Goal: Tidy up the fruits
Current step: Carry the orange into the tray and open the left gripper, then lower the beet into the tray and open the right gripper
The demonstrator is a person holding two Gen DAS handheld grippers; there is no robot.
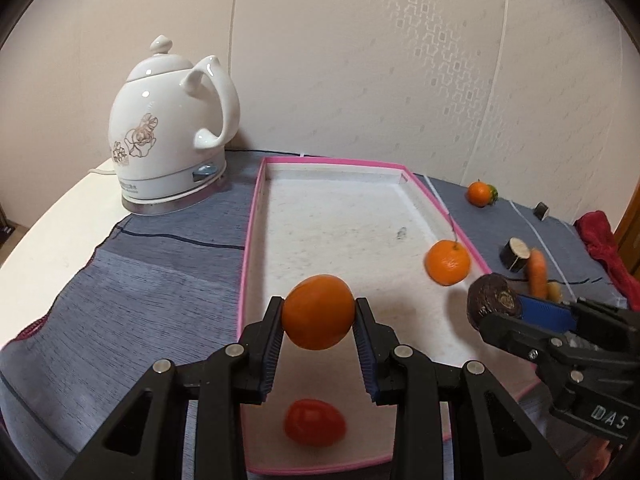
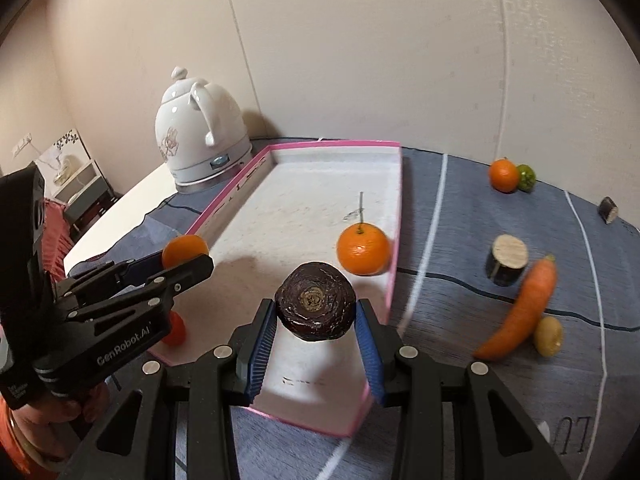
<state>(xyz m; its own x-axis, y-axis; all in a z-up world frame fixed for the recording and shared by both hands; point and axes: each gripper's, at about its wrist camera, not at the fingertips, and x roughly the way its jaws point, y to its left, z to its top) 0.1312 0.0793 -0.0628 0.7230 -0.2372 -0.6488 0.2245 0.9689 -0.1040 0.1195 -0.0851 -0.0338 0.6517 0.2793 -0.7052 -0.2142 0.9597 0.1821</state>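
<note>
My left gripper (image 1: 318, 312) is shut on an orange fruit (image 1: 318, 311) and holds it above the white tray with the pink rim (image 1: 250, 240). In the right wrist view that same left gripper (image 2: 188, 258) comes in from the left with the orange fruit (image 2: 184, 249) at its tip. My right gripper (image 2: 316, 308) is shut on a dark purple-brown wrinkled fruit (image 2: 315, 306) over the tray's near right part (image 2: 394, 264). It also shows in the left wrist view as the right gripper (image 1: 500, 304) with the dark fruit (image 1: 494, 300). A tangerine (image 1: 447, 262) (image 2: 363, 249) and a red tomato (image 1: 315, 422) (image 2: 176, 330) lie in the tray.
A white ceramic kettle (image 1: 168, 136) (image 2: 202, 140) stands behind the tray's left corner. On the blue cloth to the right lie a carrot (image 2: 520, 312), a small yellow fruit (image 2: 548, 336), two cut dark pieces (image 2: 506, 264) (image 2: 608, 210), another tangerine (image 2: 504, 175) and a green fruit (image 2: 527, 177). A red cloth (image 1: 604, 248) lies far right.
</note>
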